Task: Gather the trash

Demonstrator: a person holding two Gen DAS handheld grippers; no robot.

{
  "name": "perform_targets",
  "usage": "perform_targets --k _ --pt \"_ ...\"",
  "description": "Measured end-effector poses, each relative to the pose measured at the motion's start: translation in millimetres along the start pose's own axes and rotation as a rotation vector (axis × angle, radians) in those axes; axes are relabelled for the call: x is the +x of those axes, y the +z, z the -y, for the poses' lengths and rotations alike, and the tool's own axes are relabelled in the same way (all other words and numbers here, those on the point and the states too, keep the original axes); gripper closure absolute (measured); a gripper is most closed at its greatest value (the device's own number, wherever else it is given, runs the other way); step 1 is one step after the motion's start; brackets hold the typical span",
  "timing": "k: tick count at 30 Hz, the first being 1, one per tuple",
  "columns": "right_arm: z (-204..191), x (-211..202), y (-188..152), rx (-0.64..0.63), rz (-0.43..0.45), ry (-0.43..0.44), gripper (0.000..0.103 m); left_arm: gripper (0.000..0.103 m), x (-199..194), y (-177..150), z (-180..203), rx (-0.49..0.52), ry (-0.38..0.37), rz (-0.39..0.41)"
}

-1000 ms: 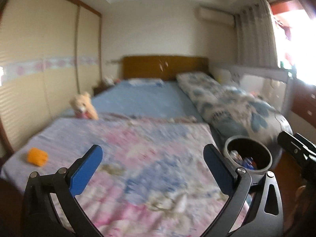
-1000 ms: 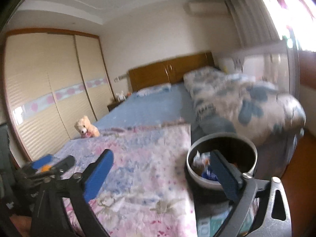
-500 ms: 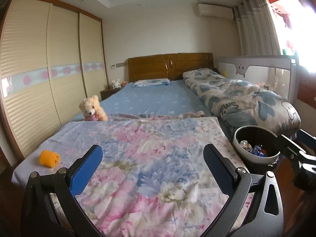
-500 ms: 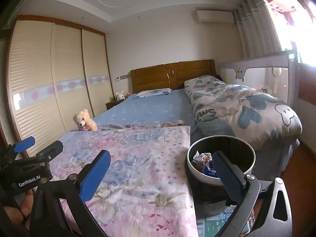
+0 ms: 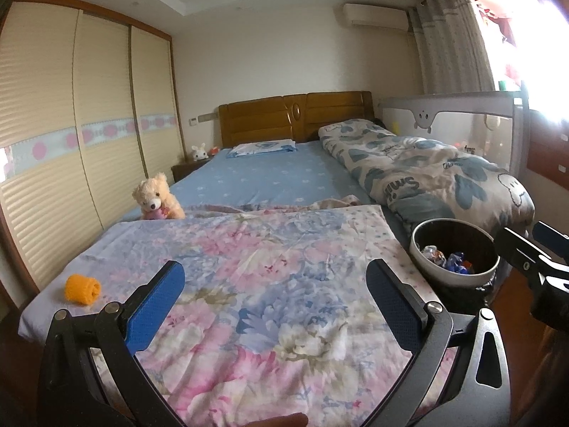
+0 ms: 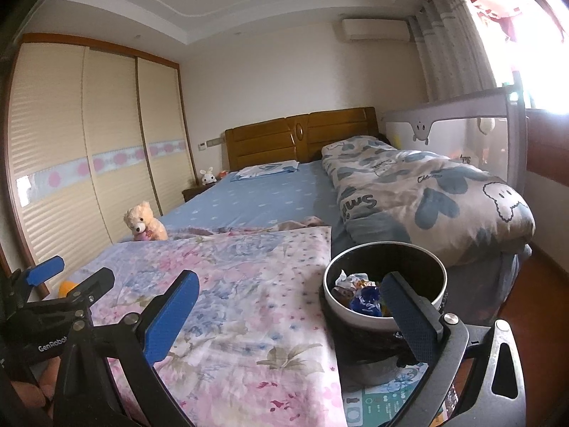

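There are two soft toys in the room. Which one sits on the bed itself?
The beige teddy bear sits on the bed, at its left edge. The small white rabbit is off the bed, on the nightstand beside the headboard.

I am reading "GenRobot" in white letters on the black body of the left gripper [image 6: 81,306], seen from the right wrist camera, its last letter partly cut off. On the grey duvet [image 6: 419,192] I am making out "Sm" in large dark letters, upside down; the smaller print elsewhere on it is staying too blurred to read.
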State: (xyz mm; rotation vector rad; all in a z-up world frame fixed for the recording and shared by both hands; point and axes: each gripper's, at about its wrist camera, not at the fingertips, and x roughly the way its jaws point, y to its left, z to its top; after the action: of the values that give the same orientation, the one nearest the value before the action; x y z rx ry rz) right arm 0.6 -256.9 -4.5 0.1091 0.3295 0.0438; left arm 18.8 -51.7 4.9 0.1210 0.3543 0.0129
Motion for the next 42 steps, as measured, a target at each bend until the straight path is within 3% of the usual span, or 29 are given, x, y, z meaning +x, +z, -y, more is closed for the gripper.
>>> perform_targets --k 42 --pt "-6.8 -0.4 -1.0 -0.010 -0.005 -0.002 0.000 0.000 3.7 -6.5 -1.9 -0.018 0.012 -0.010"
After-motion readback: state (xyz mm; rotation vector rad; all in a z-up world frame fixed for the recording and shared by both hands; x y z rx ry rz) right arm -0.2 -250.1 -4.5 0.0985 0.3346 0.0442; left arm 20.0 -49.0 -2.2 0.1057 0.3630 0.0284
